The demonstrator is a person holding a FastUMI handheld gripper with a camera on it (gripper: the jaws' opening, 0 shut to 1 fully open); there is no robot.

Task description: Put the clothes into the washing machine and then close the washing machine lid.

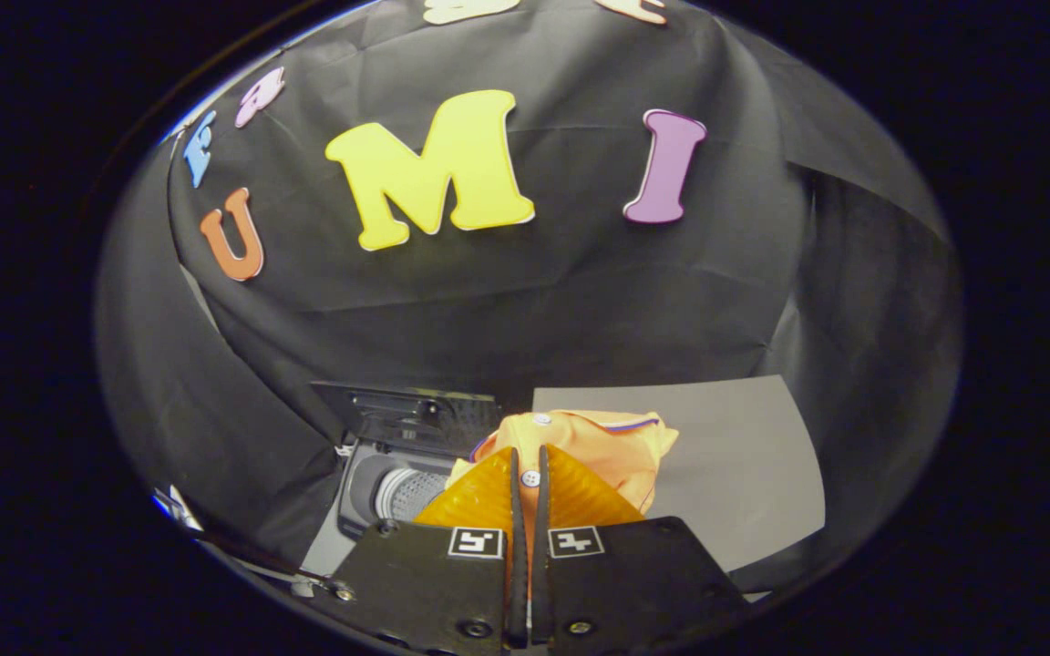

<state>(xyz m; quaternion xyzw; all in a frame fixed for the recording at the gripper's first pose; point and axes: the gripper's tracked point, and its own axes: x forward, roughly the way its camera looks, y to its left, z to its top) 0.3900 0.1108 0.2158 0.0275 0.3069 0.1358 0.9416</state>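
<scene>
Small top-loading toy washing machine (397,487) sits at about 10 o'clock from the fingers, its dark lid (411,417) flipped up and the drum open. The gripper (528,474) is pinched tight on the orange buttoned shirt (598,446), which bunches just ahead at 12–1 o'clock over the grey mat (744,465). Loose cloth could easily snag the rim or drape outside, I reckon.
</scene>
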